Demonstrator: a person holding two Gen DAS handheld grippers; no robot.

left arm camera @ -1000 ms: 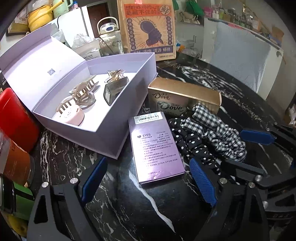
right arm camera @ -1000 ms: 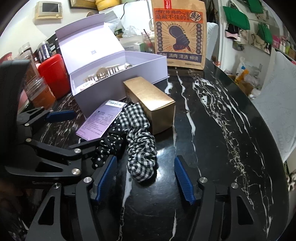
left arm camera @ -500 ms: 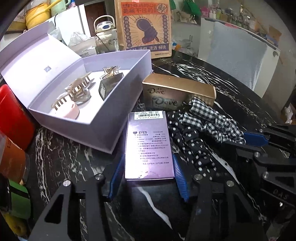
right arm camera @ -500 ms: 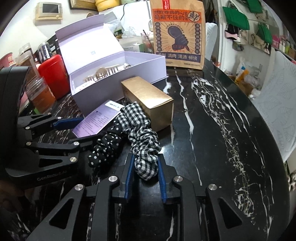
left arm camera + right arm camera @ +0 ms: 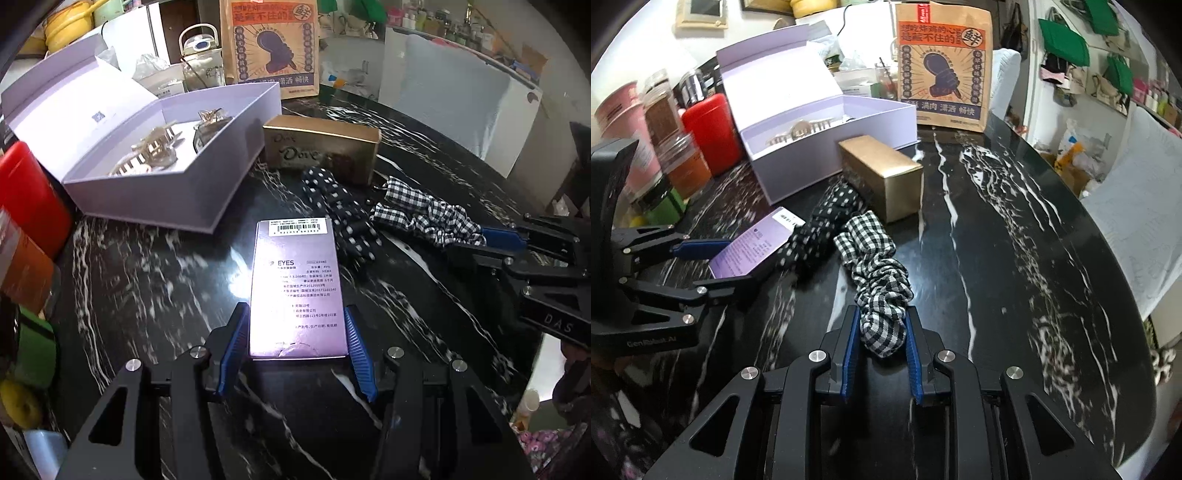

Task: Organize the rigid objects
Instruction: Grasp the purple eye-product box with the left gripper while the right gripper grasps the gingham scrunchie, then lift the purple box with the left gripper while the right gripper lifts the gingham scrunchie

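The left gripper [image 5: 295, 347] is clamping the near end of the purple EYES box [image 5: 297, 291], seemingly lifted off the black marble table [image 5: 1015, 258]. The right gripper [image 5: 881, 354] is pinching the gingham scrunchie [image 5: 879, 280], beside the polka-dot scrunchie [image 5: 820, 229] and gold Dove box [image 5: 321, 151].

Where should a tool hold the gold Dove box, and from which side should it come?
Grip the gold Dove box across its two long side faces, coming from above. It lies flat and is long and narrow. The polka-dot scrunchie touches its near end, so an approach from above avoids the cloth.
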